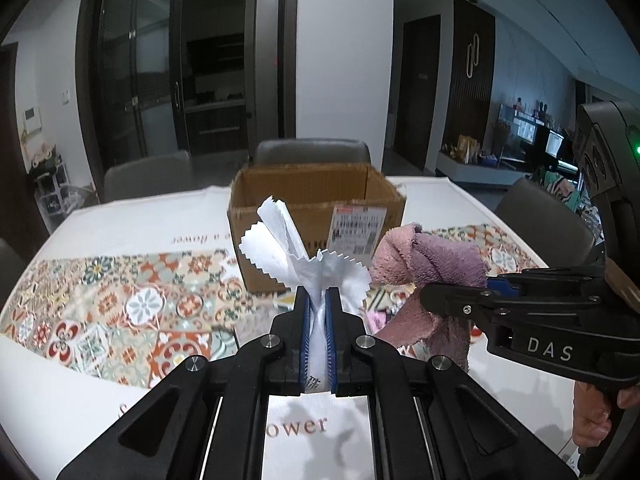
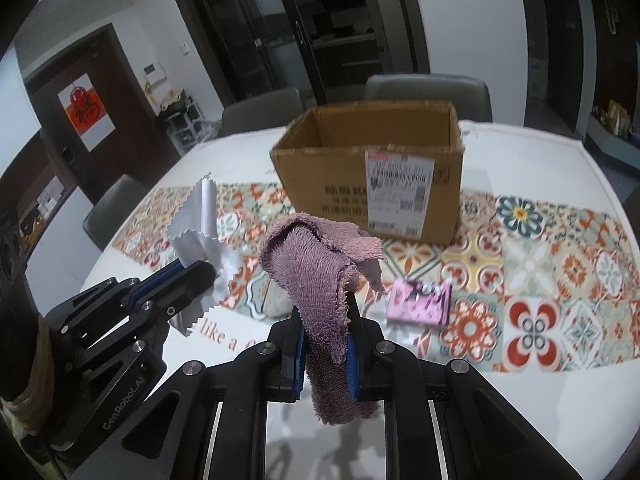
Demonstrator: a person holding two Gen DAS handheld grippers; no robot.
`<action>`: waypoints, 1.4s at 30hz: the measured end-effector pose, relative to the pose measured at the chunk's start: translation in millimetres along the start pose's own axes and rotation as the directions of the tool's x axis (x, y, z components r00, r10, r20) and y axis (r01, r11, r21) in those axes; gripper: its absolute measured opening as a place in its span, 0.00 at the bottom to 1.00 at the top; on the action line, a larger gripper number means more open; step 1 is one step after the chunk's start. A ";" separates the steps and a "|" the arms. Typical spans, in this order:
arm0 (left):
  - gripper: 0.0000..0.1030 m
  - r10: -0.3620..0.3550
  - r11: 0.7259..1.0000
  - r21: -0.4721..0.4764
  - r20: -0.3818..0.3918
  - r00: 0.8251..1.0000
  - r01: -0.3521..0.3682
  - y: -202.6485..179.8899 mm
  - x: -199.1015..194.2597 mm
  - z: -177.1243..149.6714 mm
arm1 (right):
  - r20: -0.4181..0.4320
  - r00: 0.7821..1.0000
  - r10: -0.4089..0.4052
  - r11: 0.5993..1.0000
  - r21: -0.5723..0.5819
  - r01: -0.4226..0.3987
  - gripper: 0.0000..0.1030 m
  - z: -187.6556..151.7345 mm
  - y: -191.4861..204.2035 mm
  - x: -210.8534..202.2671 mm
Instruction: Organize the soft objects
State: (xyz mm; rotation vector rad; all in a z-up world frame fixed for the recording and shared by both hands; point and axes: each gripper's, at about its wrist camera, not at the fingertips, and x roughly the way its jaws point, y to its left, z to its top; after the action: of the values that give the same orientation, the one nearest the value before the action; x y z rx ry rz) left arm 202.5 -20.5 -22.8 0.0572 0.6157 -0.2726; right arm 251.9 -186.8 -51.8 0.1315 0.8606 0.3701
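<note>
Above patterned desk [image 2: 560, 272] before open cardboard box [image 2: 372, 148]: left tongs [image 1: 318, 300] clenched on limp, feather-light white cloth [image 1: 288, 256], right tongs [image 2: 326, 328] pinching floppy purple towel [image 2: 316, 268], both probably best gripped mid-bunch.

Both wrist views look downward over the table [image 1: 120, 220], sharing the box [image 2: 368, 168].
</note>
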 end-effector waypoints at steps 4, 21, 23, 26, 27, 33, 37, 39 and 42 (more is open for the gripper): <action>0.09 -0.009 1.000 -0.004 0.033 0.999 0.009 2.4 -4.6 13.0 | 0.049 0.999 -0.009 1.000 -0.007 0.009 0.17 11.2 2.0 -10.5; 0.09 0.001 1.000 0.019 0.195 0.981 -0.004 9.0 -14.8 68.0 | 0.224 0.974 -0.013 0.999 -0.031 0.020 0.17 58.5 7.8 -42.3; 0.09 0.001 1.000 0.023 0.208 0.978 -0.006 9.6 -13.3 73.2 | 0.244 0.970 -0.013 0.999 -0.035 0.022 0.17 64.4 8.6 -45.3; 0.09 0.006 0.999 0.029 0.225 0.974 -0.013 11.0 -10.8 81.3 | 0.269 0.963 -0.013 0.999 -0.042 0.026 0.17 73.1 8.7 -47.5; 0.09 0.006 0.999 0.032 0.232 0.973 -0.014 11.6 -9.5 84.3 | 0.274 0.962 -0.014 0.999 -0.042 0.026 0.17 75.8 8.2 -47.5; 0.09 0.012 0.999 0.045 0.251 0.968 -0.023 12.8 2.9 98.9 | 0.301 0.953 -0.018 0.999 -0.043 0.032 0.17 90.6 5.3 -44.6; 0.09 0.007 0.999 0.048 0.255 0.967 -0.020 13.3 12.2 104.6 | 0.307 0.952 -0.019 0.999 -0.042 0.033 0.17 100.6 1.2 -38.8; 0.09 0.007 0.998 0.053 0.257 0.966 -0.021 14.6 15.6 107.0 | 0.313 0.950 -0.023 0.998 -0.042 0.038 0.17 105.8 -1.7 -36.0; 0.09 0.007 0.998 0.056 0.256 0.967 -0.022 16.0 23.5 111.2 | 0.320 0.947 -0.031 0.998 -0.045 0.048 0.17 112.0 -4.3 -32.8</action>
State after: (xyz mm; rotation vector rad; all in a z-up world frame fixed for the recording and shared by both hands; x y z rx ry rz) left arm 287.7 -25.5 53.9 0.0815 0.3507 -0.2786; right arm 318.8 -199.0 43.2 0.1217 0.5313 0.3225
